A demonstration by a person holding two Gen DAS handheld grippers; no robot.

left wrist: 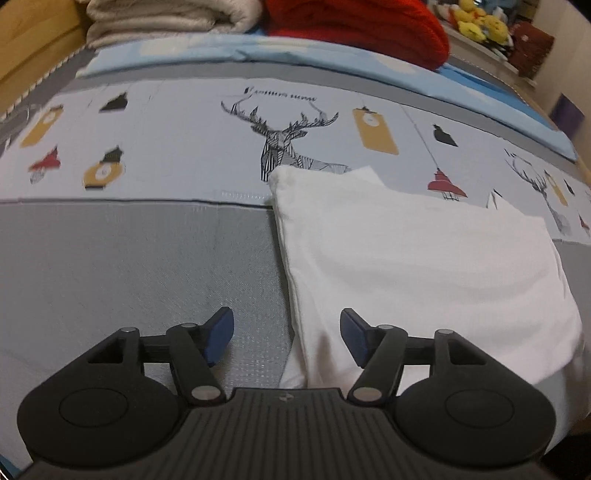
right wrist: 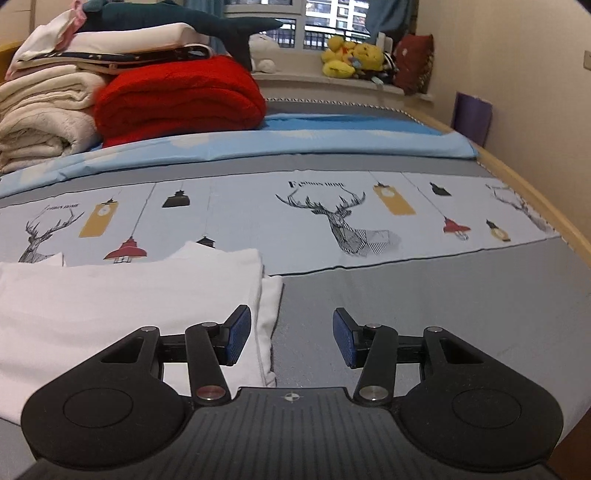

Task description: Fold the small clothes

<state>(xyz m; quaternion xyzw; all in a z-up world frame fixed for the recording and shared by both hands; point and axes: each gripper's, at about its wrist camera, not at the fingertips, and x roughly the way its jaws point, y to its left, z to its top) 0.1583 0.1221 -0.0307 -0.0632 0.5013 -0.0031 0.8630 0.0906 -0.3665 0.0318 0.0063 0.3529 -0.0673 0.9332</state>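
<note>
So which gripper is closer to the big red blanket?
Neither clearly. The left gripper and right gripper both sit open at the white garment's side edges, far from the red blanket.

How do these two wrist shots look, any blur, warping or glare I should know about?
Left wrist view: strong fisheye bowing of the bed cover, soft blur in the printed deer, the white garment nearly blown out, a faint shadow under the open left gripper. Right wrist view: sharper, same warping and dark corners, bright window; right gripper open.
</note>
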